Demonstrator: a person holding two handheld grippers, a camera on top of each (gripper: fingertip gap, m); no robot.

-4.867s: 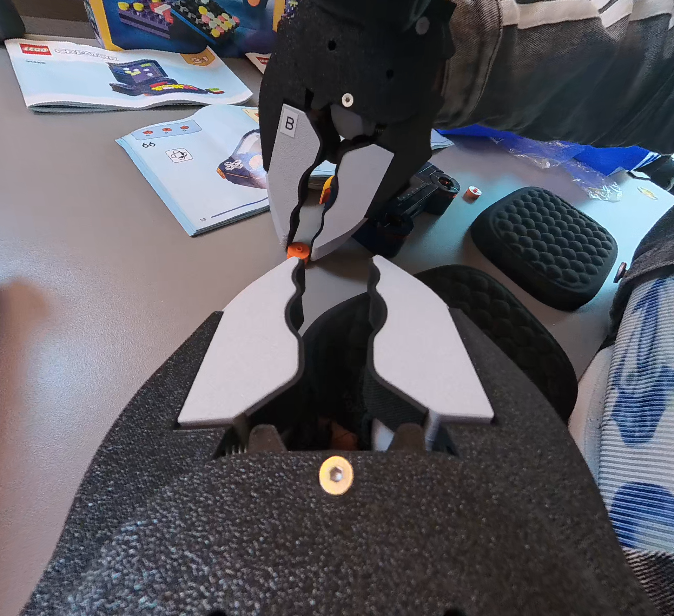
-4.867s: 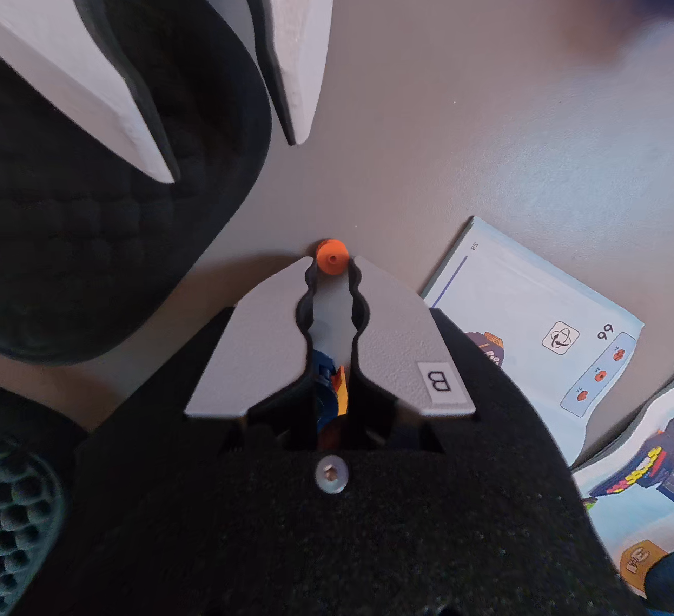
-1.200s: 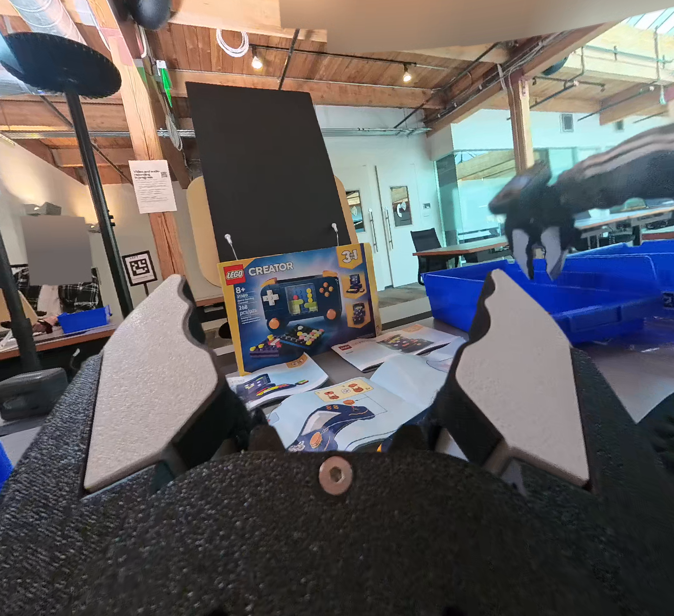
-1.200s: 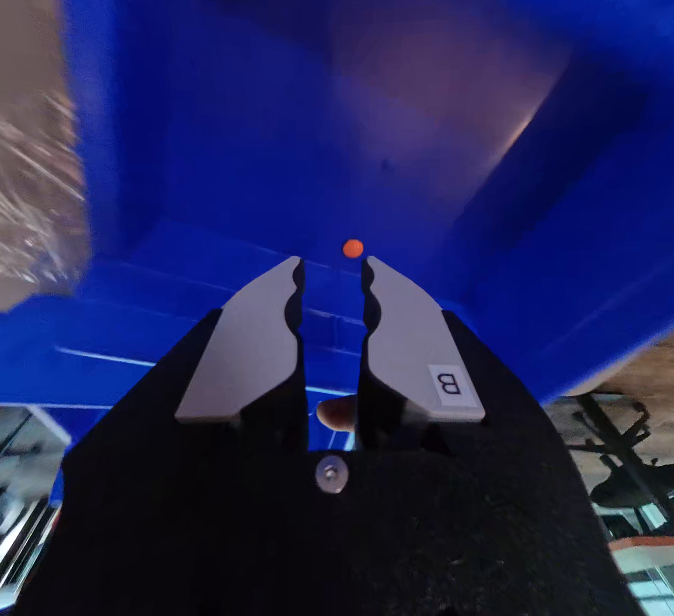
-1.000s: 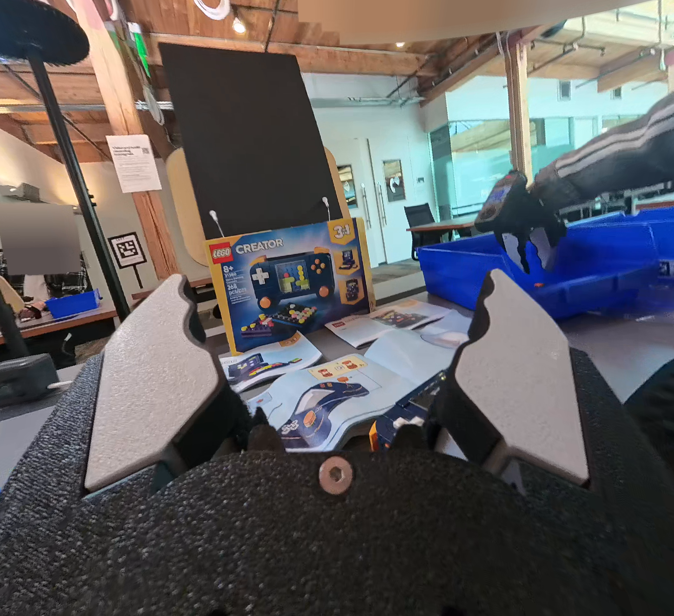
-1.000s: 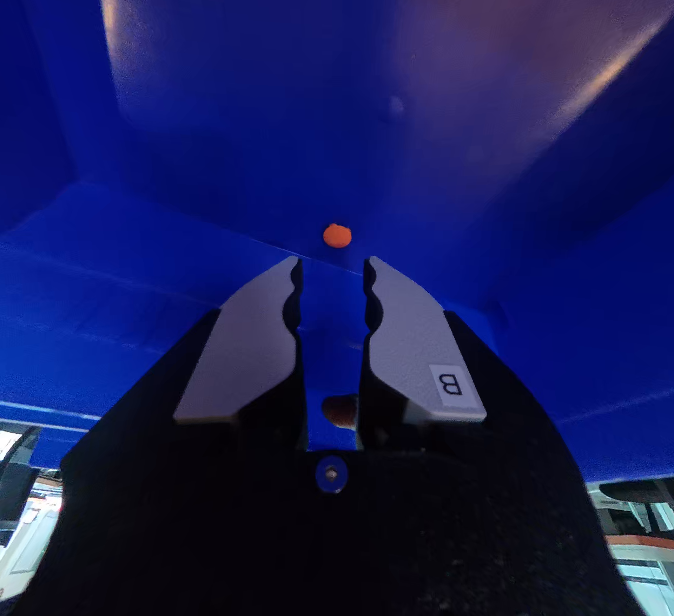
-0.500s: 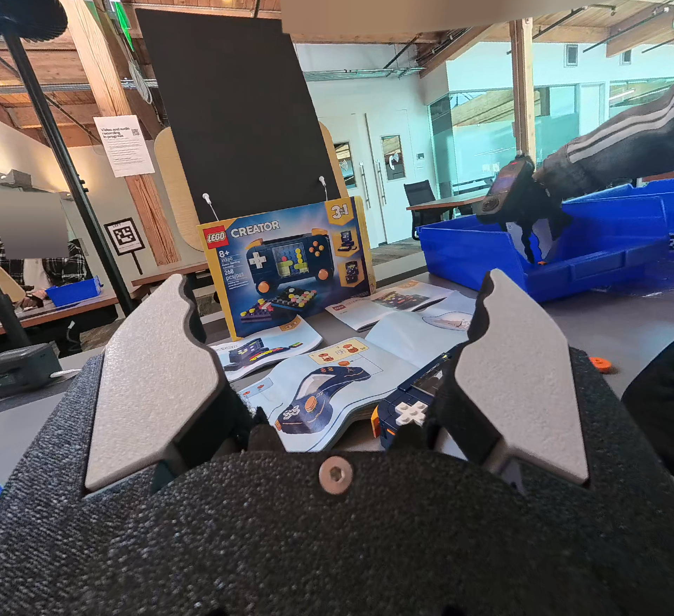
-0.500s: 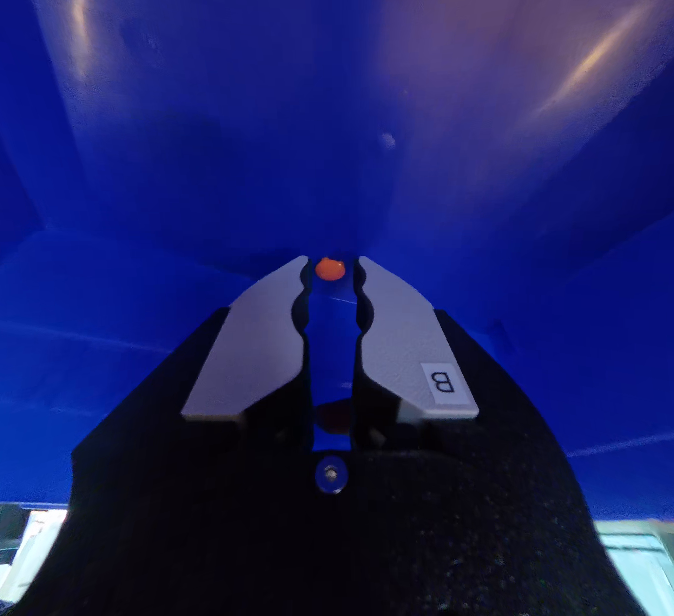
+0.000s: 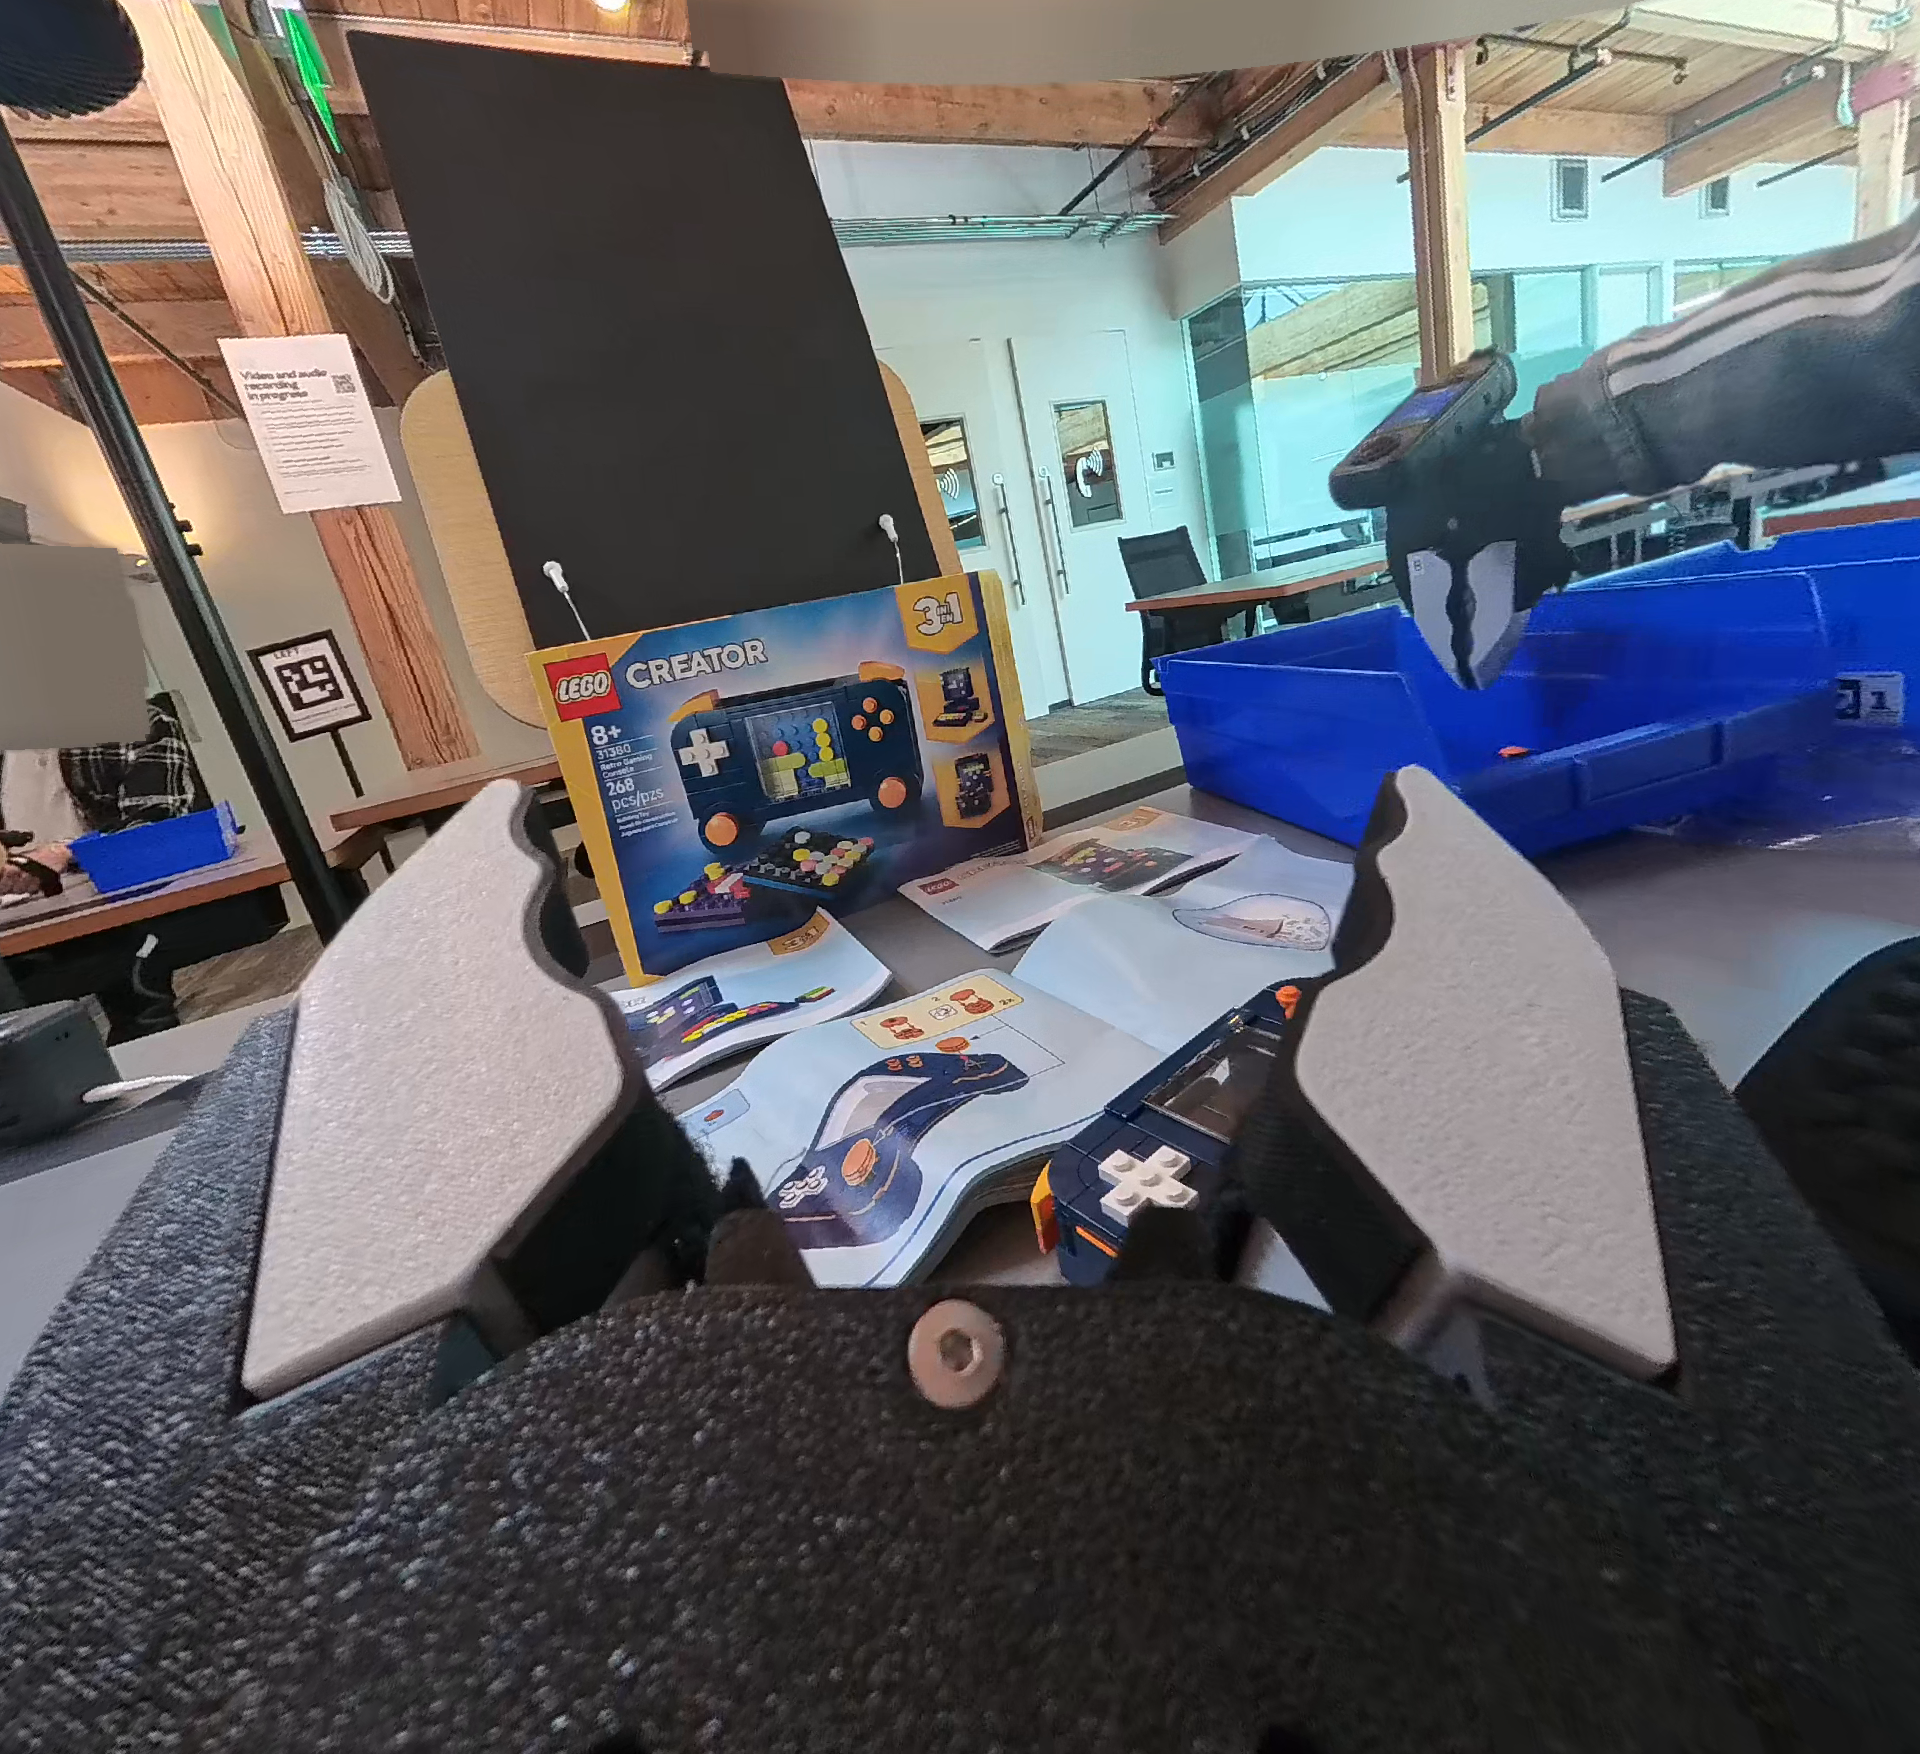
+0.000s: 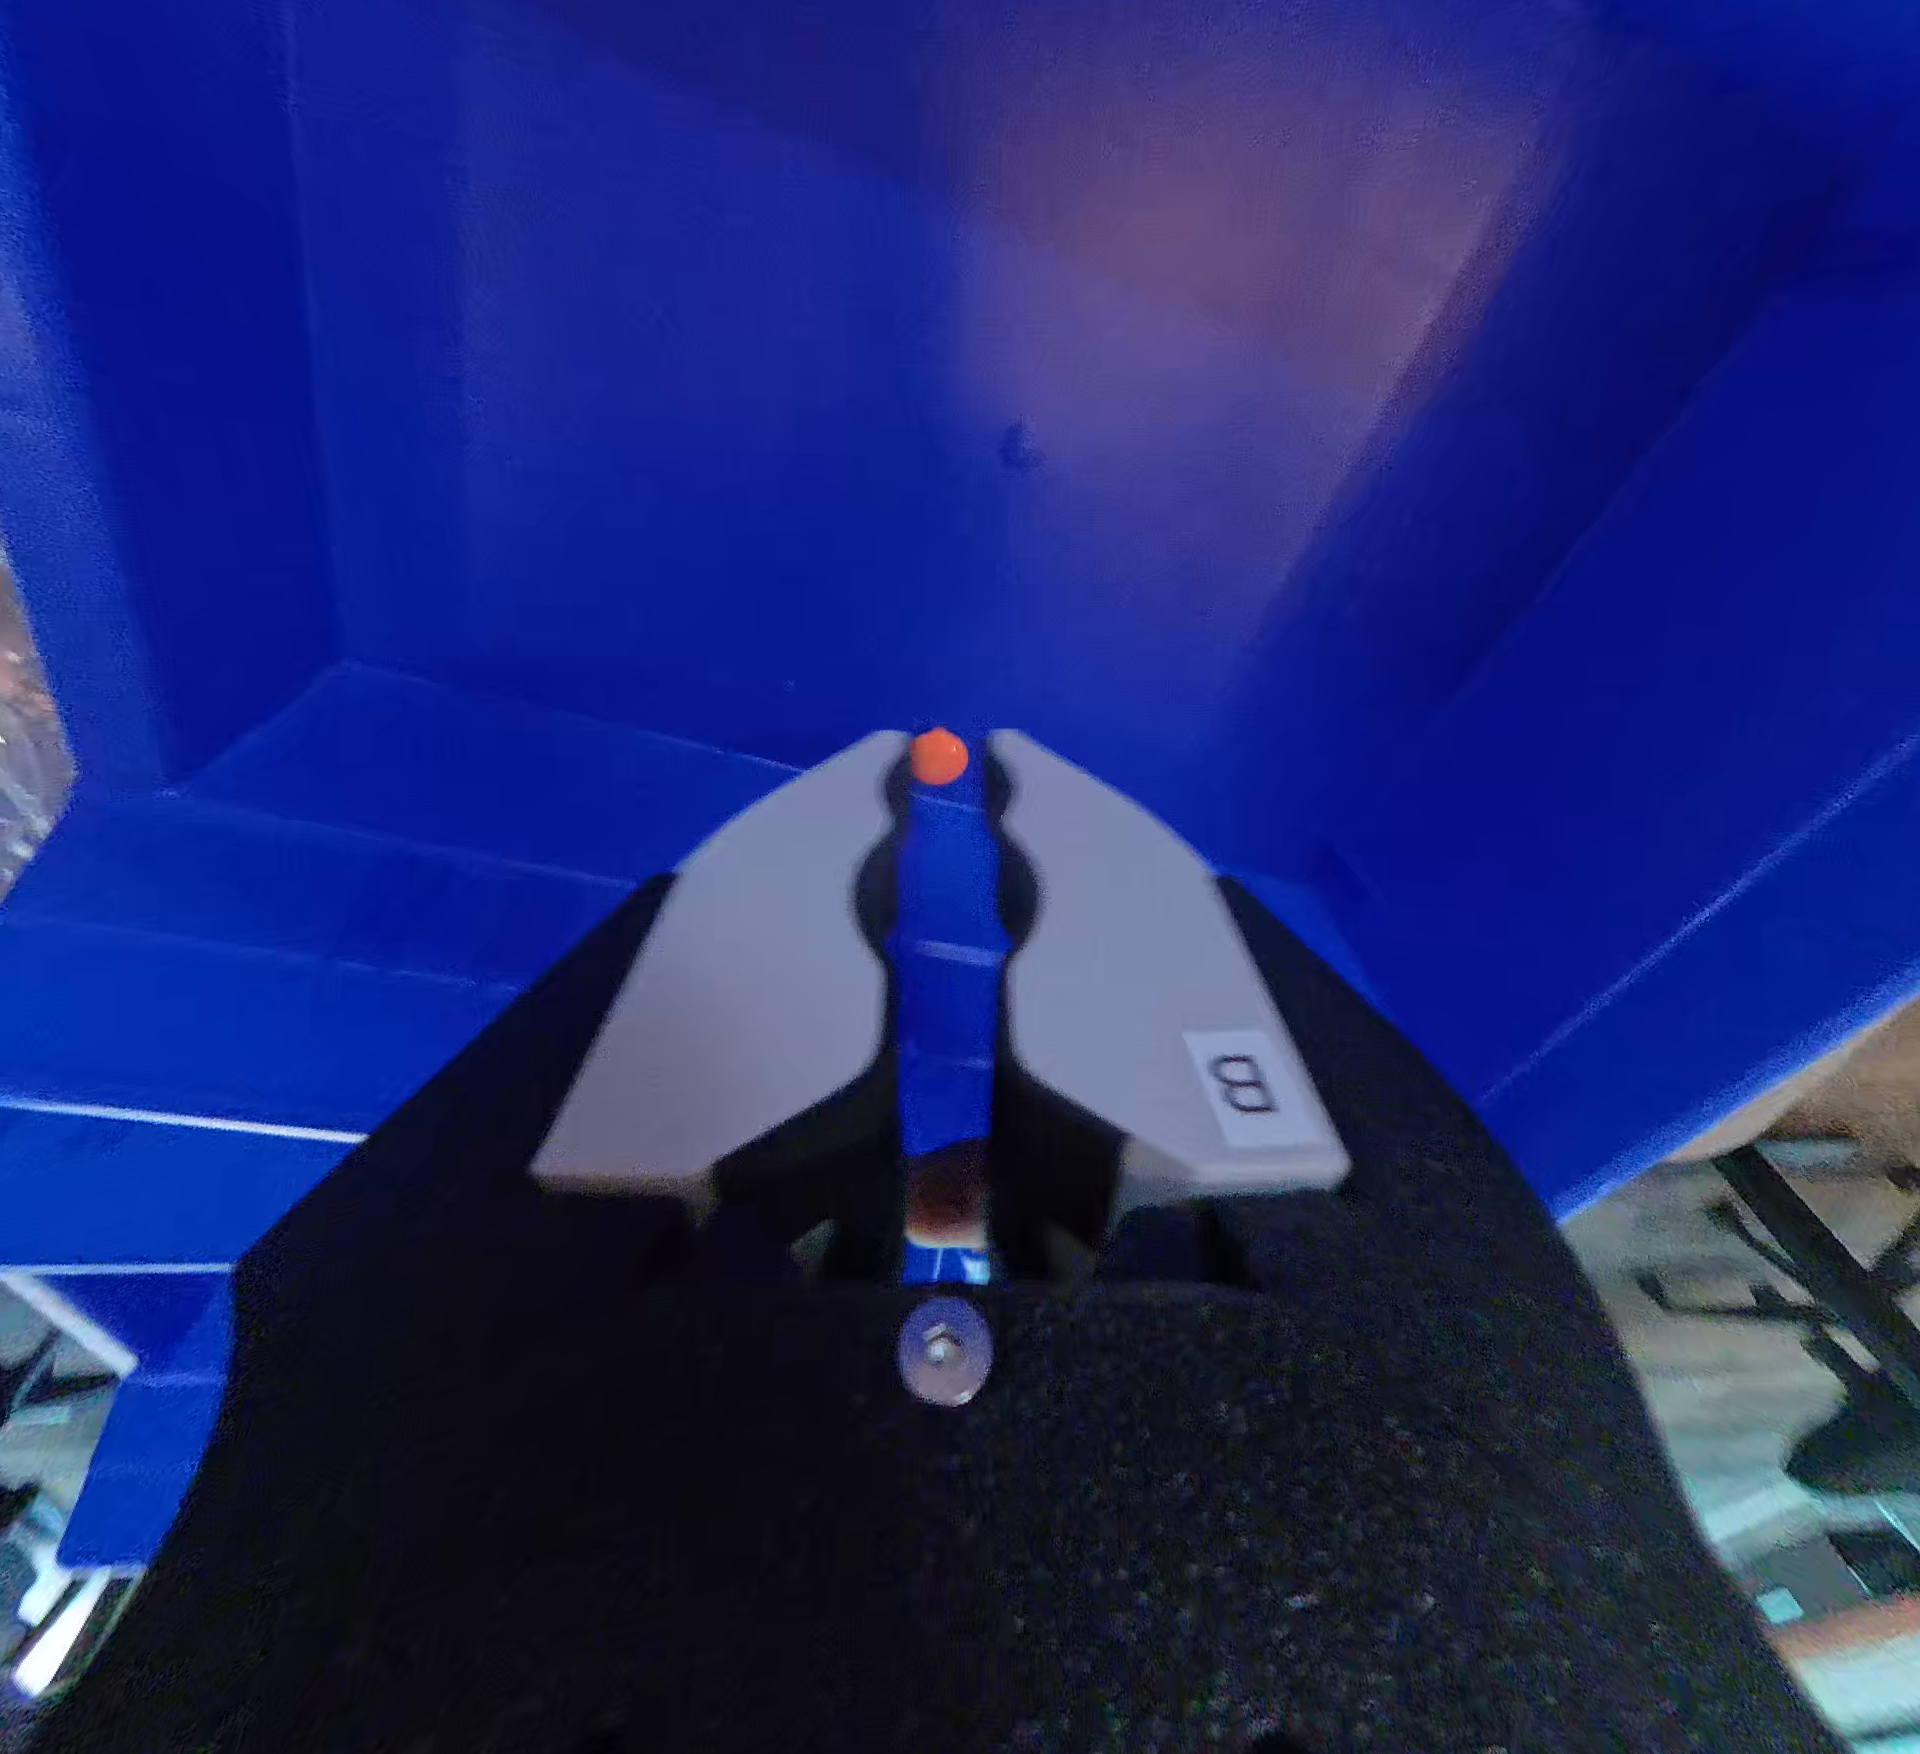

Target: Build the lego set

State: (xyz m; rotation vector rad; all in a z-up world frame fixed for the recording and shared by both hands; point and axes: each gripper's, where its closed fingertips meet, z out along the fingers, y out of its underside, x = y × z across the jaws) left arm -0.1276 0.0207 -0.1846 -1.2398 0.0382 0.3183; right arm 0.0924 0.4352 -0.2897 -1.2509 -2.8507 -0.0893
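Note:
My right gripper [image 10: 940, 748] is shut on a small orange round piece [image 10: 938, 756], pinched at the fingertips inside the blue bin [image 10: 623, 354]. In the left wrist view the right gripper [image 9: 1467, 655] hangs tip-down over the blue bin [image 9: 1299, 717] at the far right. My left gripper [image 9: 951, 925] is wide open and empty, held low over the table. The dark blue lego console model [image 9: 1153, 1154] with a white cross button lies on the table just inside the right finger [image 9: 1455, 1060].
An open instruction booklet [image 9: 914, 1091] lies under and left of the model. More booklets [image 9: 1081, 873] and the lego box [image 9: 790, 748] stand behind it. Another small orange piece [image 9: 1512, 750] sits at the bin's front. A black padded cushion [image 9: 1829, 1060] is at the right. My hands' fingertips stand some 50 cm from each other.
My right gripper reached the orange piece in the bin, closed on it and now holds it above the bin floor. My left gripper stays open and has tilted down toward the table.

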